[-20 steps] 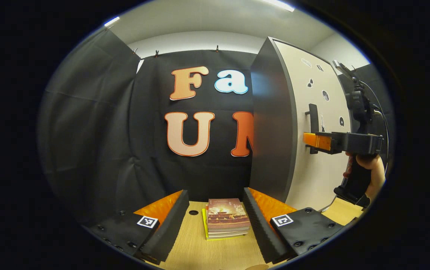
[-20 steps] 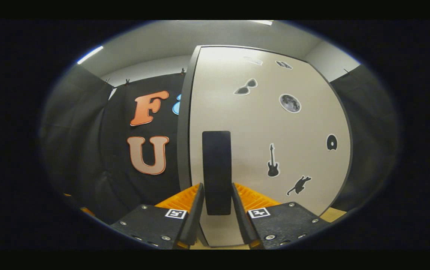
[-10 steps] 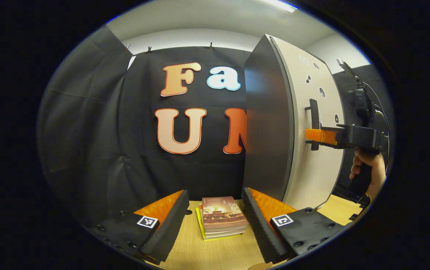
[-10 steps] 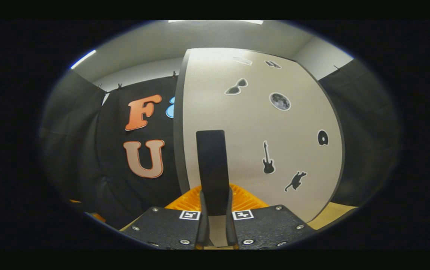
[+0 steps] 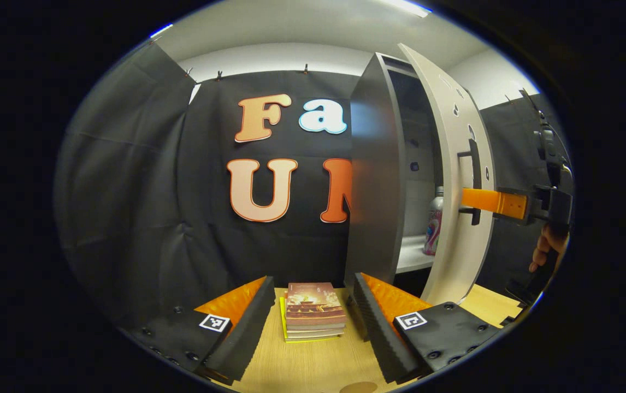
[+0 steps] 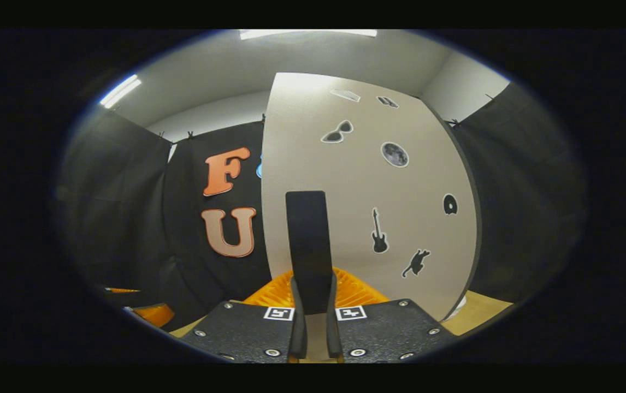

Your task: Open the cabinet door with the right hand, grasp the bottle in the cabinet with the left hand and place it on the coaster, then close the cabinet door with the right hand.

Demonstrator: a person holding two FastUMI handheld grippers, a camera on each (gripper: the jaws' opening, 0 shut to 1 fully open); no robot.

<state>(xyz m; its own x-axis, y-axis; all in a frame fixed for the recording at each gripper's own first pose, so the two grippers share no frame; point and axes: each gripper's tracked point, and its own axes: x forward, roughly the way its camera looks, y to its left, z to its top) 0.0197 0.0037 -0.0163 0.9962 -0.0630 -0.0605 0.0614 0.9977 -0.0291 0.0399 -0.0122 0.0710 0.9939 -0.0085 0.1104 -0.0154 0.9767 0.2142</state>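
Left gripper view: the cabinet (image 5: 373, 180) stands at the right of the bench (image 5: 313, 365), its pale door (image 5: 458, 180) swung partly out. Inside, on a white shelf (image 5: 412, 256), a clear bottle (image 5: 433, 229) with a pink label stands upright near the door edge. The right gripper (image 5: 468, 199) pinches the dark handle (image 5: 474, 180); in the right gripper view both fingers press the handle (image 6: 307, 245). The left gripper (image 5: 313, 311) hangs spread wide above a stack of books (image 5: 313, 311).

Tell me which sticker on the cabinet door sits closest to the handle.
The guitar sticker, just right of the handle that the right tongs clamp. The cat, moon and sunglasses stickers sit farther off.
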